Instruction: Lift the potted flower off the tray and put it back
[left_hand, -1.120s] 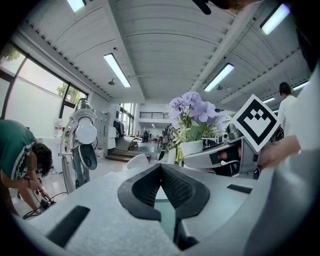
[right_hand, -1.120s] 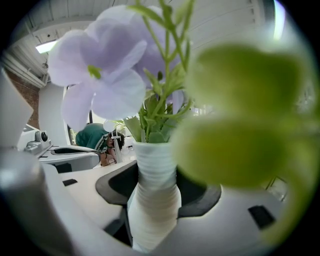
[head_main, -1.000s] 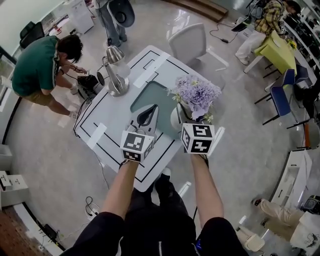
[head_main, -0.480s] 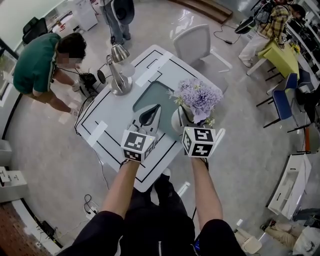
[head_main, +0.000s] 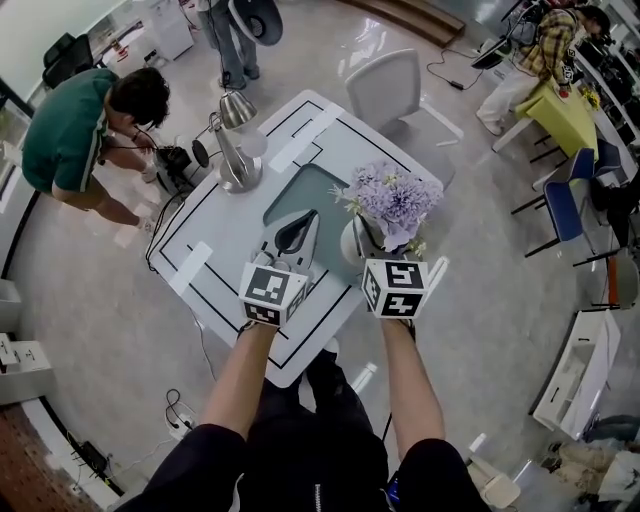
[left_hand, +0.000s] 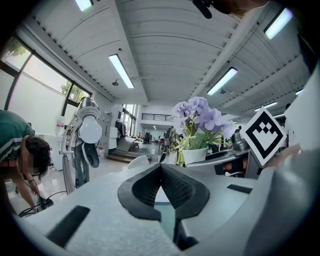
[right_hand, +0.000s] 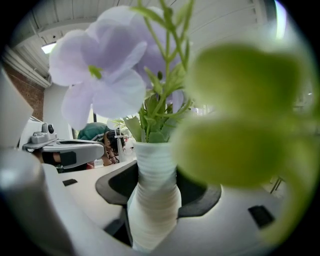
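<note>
The potted flower (head_main: 390, 197), purple blooms in a white ribbed vase (right_hand: 152, 210), stands at the right edge of the grey-green tray (head_main: 300, 190) on the white table. My right gripper (head_main: 362, 248) is shut on the vase, with its dark pads (right_hand: 200, 192) against both sides of it. Whether the vase rests on the tray or hangs just above it I cannot tell. My left gripper (head_main: 295, 232) lies over the tray's near part, left of the vase. Its jaws (left_hand: 161, 169) are shut with the tips touching and nothing between them. From there the flower (left_hand: 197, 122) shows ahead to the right.
A metal desk lamp (head_main: 232, 150) stands at the table's far left. A white chair (head_main: 390, 85) is behind the table. A person in a green shirt (head_main: 75, 130) crouches on the floor at the left. Blue chairs (head_main: 565, 190) and a seated person (head_main: 535, 50) are at the right.
Both grippers and the flower stay almost where they were. The person in green has shifted slightly.
</note>
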